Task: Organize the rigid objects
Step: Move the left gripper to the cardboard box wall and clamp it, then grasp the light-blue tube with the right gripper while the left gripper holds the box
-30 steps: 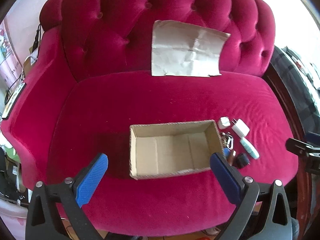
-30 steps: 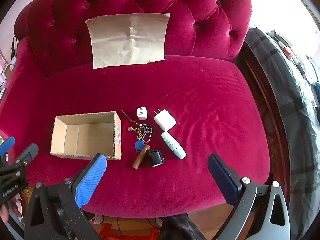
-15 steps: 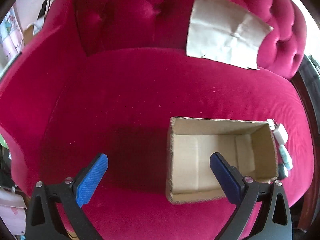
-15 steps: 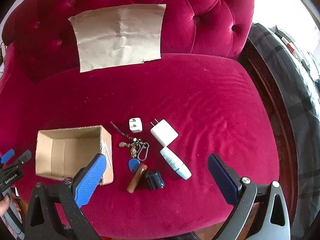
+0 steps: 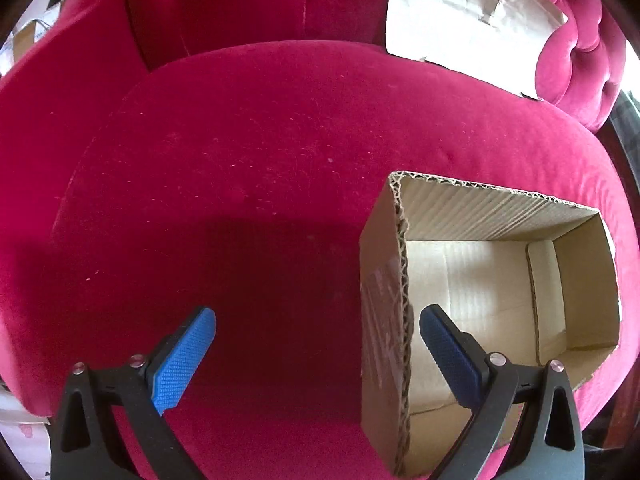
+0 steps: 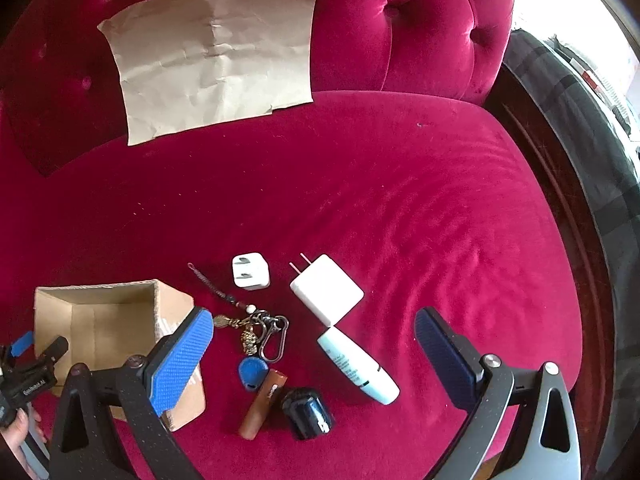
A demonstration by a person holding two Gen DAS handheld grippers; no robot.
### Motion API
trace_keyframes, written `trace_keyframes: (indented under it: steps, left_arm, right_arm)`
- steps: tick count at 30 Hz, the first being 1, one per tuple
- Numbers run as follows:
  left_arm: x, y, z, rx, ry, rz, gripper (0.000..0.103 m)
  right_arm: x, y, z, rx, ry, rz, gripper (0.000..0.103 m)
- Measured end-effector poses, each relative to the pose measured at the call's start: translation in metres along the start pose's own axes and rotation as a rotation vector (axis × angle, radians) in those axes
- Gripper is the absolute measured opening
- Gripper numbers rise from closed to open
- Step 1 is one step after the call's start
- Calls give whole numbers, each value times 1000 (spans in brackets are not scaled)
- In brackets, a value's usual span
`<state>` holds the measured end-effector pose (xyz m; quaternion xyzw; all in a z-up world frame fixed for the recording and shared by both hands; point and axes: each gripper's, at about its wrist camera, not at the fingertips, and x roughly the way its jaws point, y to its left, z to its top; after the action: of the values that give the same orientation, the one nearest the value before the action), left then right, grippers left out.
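An empty open cardboard box (image 5: 496, 280) sits on the red velvet sofa seat (image 5: 240, 160). My left gripper (image 5: 316, 322) is open and low. Its jaws straddle the box's left wall, with the right finger over the box's inside. In the right wrist view the box (image 6: 96, 324) is at lower left. Beside it lie a small white plug (image 6: 251, 271), a large white charger (image 6: 327, 290), a keychain (image 6: 256, 330) with a blue tag (image 6: 252, 372), a brown tube (image 6: 263, 404), a black cap-like object (image 6: 307, 407) and a white-teal tube (image 6: 358, 366). My right gripper (image 6: 314, 320) hangs open above them.
A creased brown paper sheet (image 6: 216, 52) leans on the tufted backrest. A dark wooden edge and a plaid blanket (image 6: 600, 160) border the sofa on the right. The left gripper (image 6: 28, 364) and a hand (image 6: 16, 436) show at lower left in the right wrist view.
Both grippers have dropped closer to the seat. The left one swung left and down onto the box's left wall; the right one closed in on the small objects.
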<state>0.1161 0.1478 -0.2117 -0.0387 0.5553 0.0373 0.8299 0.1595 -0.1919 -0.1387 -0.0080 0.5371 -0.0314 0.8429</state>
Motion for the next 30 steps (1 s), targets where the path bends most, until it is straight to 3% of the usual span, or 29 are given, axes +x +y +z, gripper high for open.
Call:
trace_keyframes:
  steps: [3, 5, 7, 11, 16, 18, 30]
  left_arm:
    - [1, -1, -1, 10, 5, -9, 98]
    - [2, -2, -4, 24, 11, -19, 89]
    - [3, -1, -6, 30, 23, -13, 73]
    - [4, -2, -9, 19, 26, -56, 57]
    - [1, -7, -11, 34, 18, -114, 20]
    - [0, -12, -12, 50, 11, -112, 13]
    - [4, -26, -8, 50, 10, -66, 4]
  right_arm:
    - [10, 2, -5, -17, 18, -2, 103]
    - [14, 2, -8, -20, 30, 6, 103]
    - [17, 1, -10, -25, 40, 12, 103]
    - [15, -4, -8, -33, 19, 5, 103]
    - [17, -12, -10, -15, 15, 4, 103]
    - [20, -15, -11, -5, 25, 15, 103]
    - [20, -29, -10, 33, 20, 13, 103]
